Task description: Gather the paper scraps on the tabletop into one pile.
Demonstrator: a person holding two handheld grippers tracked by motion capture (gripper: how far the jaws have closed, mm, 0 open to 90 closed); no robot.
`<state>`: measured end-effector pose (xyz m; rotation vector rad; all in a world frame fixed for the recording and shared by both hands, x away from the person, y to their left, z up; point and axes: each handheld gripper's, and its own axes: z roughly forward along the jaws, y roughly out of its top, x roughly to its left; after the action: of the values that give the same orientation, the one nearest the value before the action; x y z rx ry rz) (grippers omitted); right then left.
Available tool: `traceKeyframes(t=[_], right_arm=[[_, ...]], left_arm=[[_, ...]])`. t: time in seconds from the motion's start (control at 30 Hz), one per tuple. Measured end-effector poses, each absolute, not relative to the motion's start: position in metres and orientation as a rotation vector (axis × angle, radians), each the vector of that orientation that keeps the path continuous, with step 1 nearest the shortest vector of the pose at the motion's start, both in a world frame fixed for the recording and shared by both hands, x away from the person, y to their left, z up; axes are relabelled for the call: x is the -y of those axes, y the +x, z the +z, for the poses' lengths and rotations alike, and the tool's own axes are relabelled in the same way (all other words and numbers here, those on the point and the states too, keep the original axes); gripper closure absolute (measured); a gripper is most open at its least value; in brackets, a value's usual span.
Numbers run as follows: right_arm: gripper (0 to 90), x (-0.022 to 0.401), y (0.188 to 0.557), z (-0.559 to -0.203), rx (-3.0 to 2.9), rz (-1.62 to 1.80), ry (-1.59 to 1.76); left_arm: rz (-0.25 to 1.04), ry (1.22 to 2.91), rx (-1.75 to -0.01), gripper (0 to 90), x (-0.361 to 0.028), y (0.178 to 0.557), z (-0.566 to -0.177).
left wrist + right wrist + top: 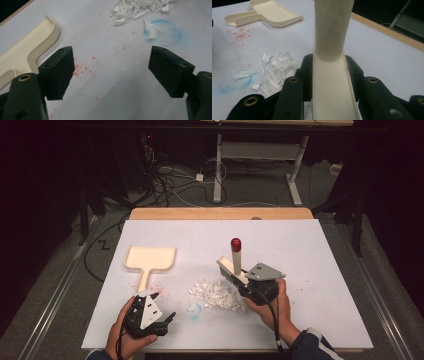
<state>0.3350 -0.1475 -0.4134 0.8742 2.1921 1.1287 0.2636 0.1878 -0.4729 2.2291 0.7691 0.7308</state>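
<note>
White paper scraps (216, 294) are heaped in a small pile near the middle of the table (310, 270), which is covered with a white sheet. A cream brush (234, 265) with a red tip on its handle is gripped tight by the right gripper (257, 287). In the right gripper view the cream handle (332, 62) is seen squeezed between the two black jaws, and it rises straight up between them. In the high view the brush head is seen just beside the right edge of the pile, with the handle standing up and leaning back a little.

The left gripper (150, 312) is held low at the near left of the table, and its jaws are spread wide with nothing between them. In the left gripper view only the white sheet and some red specks (83, 68) are seen between the pads.

A cream dustpan (149, 260) is lying flat on the left part of the table, apart from the pile, with its handle pointing toward the left gripper. A blue ring mark (163, 31) is drawn on the sheet close to the pile, and one loose scrap (151, 31) is lying on it.
</note>
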Motion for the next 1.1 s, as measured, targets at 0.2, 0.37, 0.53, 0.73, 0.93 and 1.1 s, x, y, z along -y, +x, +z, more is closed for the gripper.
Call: traceKeyframes(t=[0.2, 0.37, 0.53, 0.73, 0.93, 1.1], right_arm=[[67.6, 0.18, 0.329, -0.401, -2.205, 1.147, 0.842], [67.7, 0.209, 0.322, -0.397, -2.258, 1.146, 0.825], [67.7, 0.239, 0.308, -0.397, -2.308, 1.113, 0.799], [67.7, 0.247, 0.297, -0.408, -2.394, 1.06, 0.799], [67.7, 0.212, 0.293, -0.422, -2.442, 1.045, 0.736], [67.7, 0.183, 0.295, -0.426, -2.446, 1.044, 0.712]], left_arm=[[0.732, 2.234, -0.768, 20.0, -0.187, 0.264, -0.473], [0.733, 2.237, -0.767, 20.0, -0.188, 0.263, -0.474], [0.734, 2.235, -0.772, 20.1, -0.187, 0.263, -0.474], [0.74, 2.243, -0.765, 20.0, -0.185, 0.263, -0.473], [0.733, 2.229, -0.778, 19.7, -0.186, 0.265, -0.473], [0.729, 2.233, -0.773, 19.8, -0.186, 0.265, -0.474]])
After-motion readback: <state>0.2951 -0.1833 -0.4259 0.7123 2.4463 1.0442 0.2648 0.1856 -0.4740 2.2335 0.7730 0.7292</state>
